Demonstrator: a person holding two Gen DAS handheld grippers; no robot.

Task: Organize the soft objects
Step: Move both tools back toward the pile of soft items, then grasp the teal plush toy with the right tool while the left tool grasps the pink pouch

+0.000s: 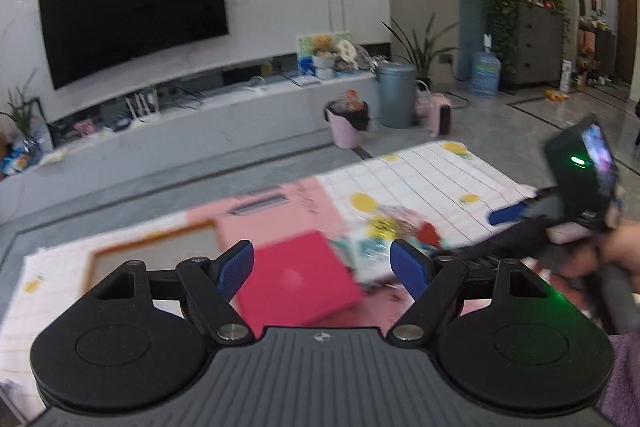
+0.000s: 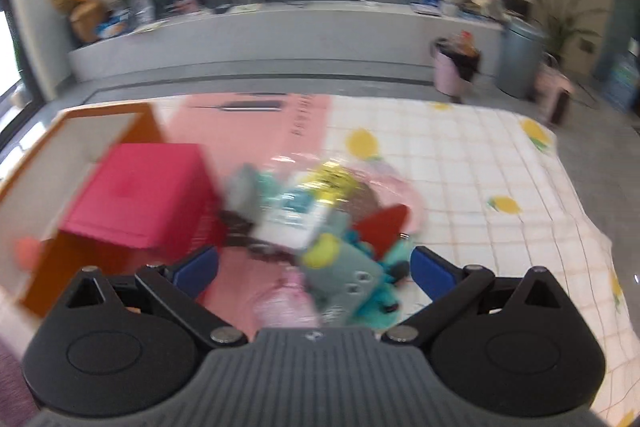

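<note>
Two grippers hang over a white grid-patterned cloth (image 2: 460,163) printed with yellow fruit. Left of it I see a pink sheet (image 2: 256,123) bearing dark lettering too blurred to read. A magenta box (image 2: 136,191) sits at an orange-framed tray (image 2: 100,115). Beside it lies the heap of soft toys (image 2: 320,211): teal, grey, yellow, red plush, smeared. My left gripper (image 1: 322,269) and right gripper (image 2: 314,267) both stand wide, holding nothing.
</note>
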